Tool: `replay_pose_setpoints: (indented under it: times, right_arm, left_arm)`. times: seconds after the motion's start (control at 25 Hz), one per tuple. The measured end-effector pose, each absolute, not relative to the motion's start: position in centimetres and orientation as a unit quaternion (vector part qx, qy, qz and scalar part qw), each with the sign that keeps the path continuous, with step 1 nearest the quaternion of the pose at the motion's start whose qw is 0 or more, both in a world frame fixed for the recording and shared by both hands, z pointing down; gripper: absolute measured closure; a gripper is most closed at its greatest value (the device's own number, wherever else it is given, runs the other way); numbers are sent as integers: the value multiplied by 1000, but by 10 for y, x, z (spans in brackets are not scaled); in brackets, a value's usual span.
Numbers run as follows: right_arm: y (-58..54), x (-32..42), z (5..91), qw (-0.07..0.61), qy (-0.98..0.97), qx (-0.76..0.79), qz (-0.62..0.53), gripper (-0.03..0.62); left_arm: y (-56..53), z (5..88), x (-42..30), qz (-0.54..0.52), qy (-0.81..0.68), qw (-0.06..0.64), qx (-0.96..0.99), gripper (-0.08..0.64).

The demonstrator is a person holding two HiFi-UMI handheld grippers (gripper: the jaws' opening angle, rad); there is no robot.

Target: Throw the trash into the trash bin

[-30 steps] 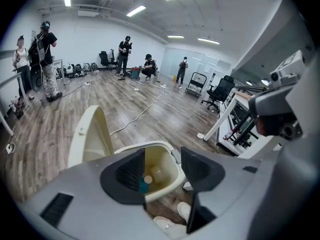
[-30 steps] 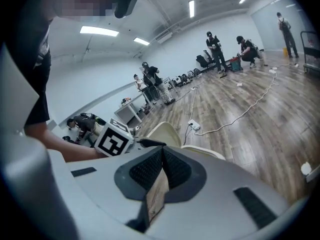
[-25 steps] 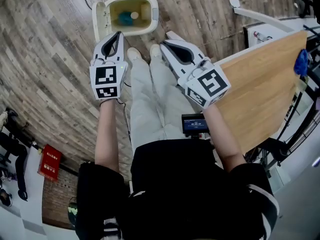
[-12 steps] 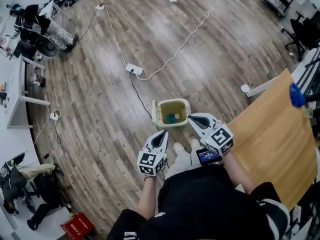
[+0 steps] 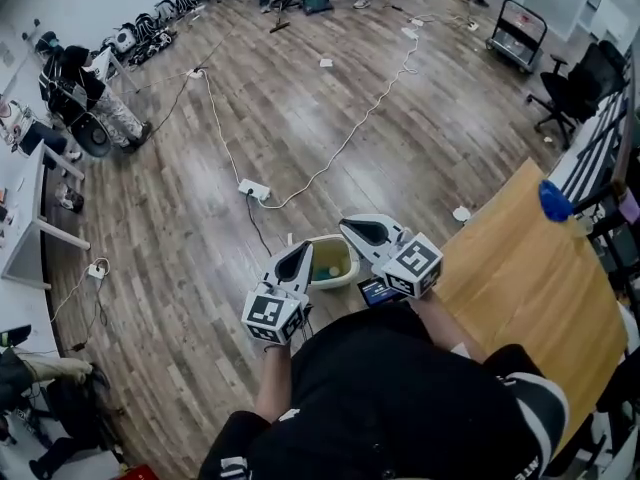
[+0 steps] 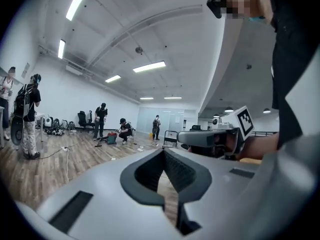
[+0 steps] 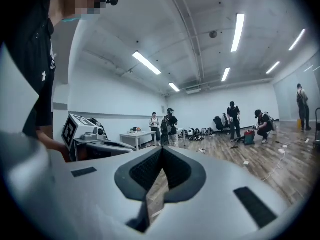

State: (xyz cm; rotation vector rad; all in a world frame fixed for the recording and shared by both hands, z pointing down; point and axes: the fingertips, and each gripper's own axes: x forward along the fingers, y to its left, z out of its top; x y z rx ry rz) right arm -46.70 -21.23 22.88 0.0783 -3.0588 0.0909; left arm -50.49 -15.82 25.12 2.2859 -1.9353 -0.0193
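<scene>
The cream trash bin point(image 5: 337, 265) stands open on the wood floor, just beyond the person's body, with a small teal piece of trash showing inside. My left gripper point(image 5: 306, 246) is held level over the bin's left edge, jaws shut with nothing between them. My right gripper point(image 5: 346, 223) hangs over the bin's right side, also shut and empty. The left gripper view shows its own closed tips point(image 6: 163, 150) and the right gripper point(image 6: 202, 137) beside it. From the right gripper view I see its closed tips point(image 7: 161, 149) and the left gripper point(image 7: 95, 145) at left.
A wooden table point(image 5: 525, 268) stands at right with a blue object point(image 5: 553, 201) at its far corner. A power strip point(image 5: 253, 190) and long cables cross the floor. An office chair point(image 5: 568, 90) and a wire cart point(image 5: 519, 30) stand far right. Several people are at the room's far end.
Both grippers have risen from pointing down at the bin to pointing level. The head view has lifted from the bin close below to the wide room, so the bin looks small.
</scene>
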Motion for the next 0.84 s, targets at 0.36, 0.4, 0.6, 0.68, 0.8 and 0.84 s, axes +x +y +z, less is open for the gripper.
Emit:
replay_pose_setpoints:
  times: [0.36,0.4,0.6,0.68,0.8,0.84]
  right_arm:
    - [-219,-479,266,19,-999,25,24,595]
    - [-218,-480,267,20,-999,24,25,595]
    - [-203,-478,278,24,-999,23,26,595]
    - [-199,-476,284,25,-999,24,27,595]
    - [-196,-474,286,24,-999,27,29,595]
    - [-196,-474,286,24,-999,27,29,595]
  left_arm:
    - [-169,290,-500,-11,-623,56,780,554]
    - [-169,289,-500,-9,-621,55,782,555]
    - [-159,295,-497,-8,-617,51,786,554]
    - [-155,300,-496,-7,-616,51,786,554]
    - [-152,304,-496,-6,-615,54,787,554]
    - [-151,304,-496,-6,-615,55,787,554]
